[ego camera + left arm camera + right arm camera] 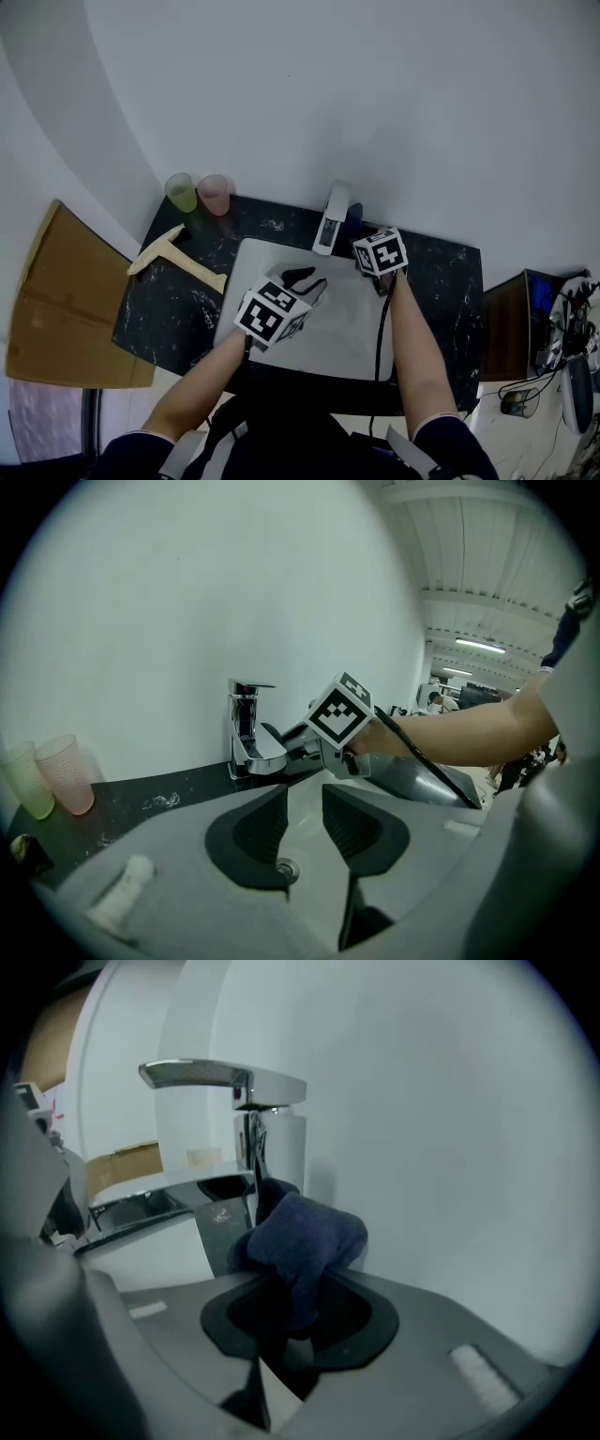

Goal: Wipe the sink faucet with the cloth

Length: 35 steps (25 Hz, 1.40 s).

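A chrome faucet (329, 219) stands at the back of the white sink (349, 328), seen from the front in the left gripper view (247, 741). My right gripper (298, 1283) is shut on a dark blue cloth (306, 1237). The bunched cloth sits against the faucet's upright body (251, 1152), under its lever handle (223, 1077). In the head view the right gripper (362, 240) is just right of the faucet. My left gripper (306, 279) hangs over the basin. Its jaws (305, 827) stand open with nothing between them, and the drain (286, 866) shows in the gap.
The sink is set in a dark speckled counter (178, 300). At its back left stand a green cup (182, 192) and a pink cup (215, 194). A wooden T-shaped tool (176, 255) lies left of the sink. Cardboard (66, 300) leans at far left, with the wall close behind.
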Tool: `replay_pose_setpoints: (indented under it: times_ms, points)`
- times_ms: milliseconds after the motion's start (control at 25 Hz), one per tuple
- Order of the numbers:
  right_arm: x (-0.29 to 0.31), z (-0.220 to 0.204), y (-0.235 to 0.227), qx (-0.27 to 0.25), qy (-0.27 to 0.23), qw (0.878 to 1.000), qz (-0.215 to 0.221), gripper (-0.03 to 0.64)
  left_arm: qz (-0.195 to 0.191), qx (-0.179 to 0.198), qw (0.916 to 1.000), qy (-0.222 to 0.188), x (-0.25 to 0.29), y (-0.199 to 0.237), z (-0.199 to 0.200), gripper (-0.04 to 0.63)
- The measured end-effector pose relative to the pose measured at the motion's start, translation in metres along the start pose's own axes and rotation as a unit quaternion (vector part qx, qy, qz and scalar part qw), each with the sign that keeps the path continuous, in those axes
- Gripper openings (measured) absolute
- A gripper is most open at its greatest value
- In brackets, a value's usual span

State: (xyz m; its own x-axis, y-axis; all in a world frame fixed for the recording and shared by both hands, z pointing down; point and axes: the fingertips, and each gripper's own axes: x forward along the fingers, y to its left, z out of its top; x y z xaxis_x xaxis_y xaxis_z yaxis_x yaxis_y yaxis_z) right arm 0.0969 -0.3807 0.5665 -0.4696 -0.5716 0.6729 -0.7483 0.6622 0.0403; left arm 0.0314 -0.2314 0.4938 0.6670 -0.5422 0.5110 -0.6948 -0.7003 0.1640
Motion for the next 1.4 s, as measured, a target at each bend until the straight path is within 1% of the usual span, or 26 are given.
replay_pose_setpoints:
  times_ms: [120,440,680,800,920,1080,1240,1400]
  points:
    - [-0.012,0.014,-0.001,0.012,-0.027,1.0,-0.006,0.098,-0.004,-0.001,1.0,-0.001,0.0,-0.002,0.001,0.12]
    - [-0.052,0.065,-0.008,0.006,-0.093,0.995,-0.044,0.098,-0.02,0.0,0.9998,-0.008,-0.004,-0.008,0.005,0.12]
    - [-0.087,0.094,-0.005,0.006,-0.14,0.988,-0.062,0.098,-0.025,-0.001,0.9993,-0.027,-0.013,-0.004,0.014,0.118]
    - [-0.111,0.103,0.006,0.018,-0.175,0.983,-0.058,0.098,-0.024,-0.007,0.9986,-0.046,-0.02,0.001,0.023,0.118]
    - [-0.133,0.108,0.022,0.033,-0.212,0.975,-0.054,0.098,-0.021,-0.007,0.9979,-0.061,-0.027,0.007,0.029,0.117]
    - [-0.159,0.105,0.042,0.05,-0.244,0.967,-0.055,0.098,-0.014,0.004,0.9966,-0.081,-0.033,0.009,0.041,0.103]
    - [-0.175,0.096,0.06,0.075,-0.262,0.96,-0.059,0.1,-0.008,0.014,0.9952,-0.096,-0.039,0.008,0.05,0.066]
    - [-0.177,0.082,0.076,0.1,-0.267,0.956,-0.068,0.1,-0.005,0.016,0.9949,-0.1,-0.044,0.011,0.05,0.044]
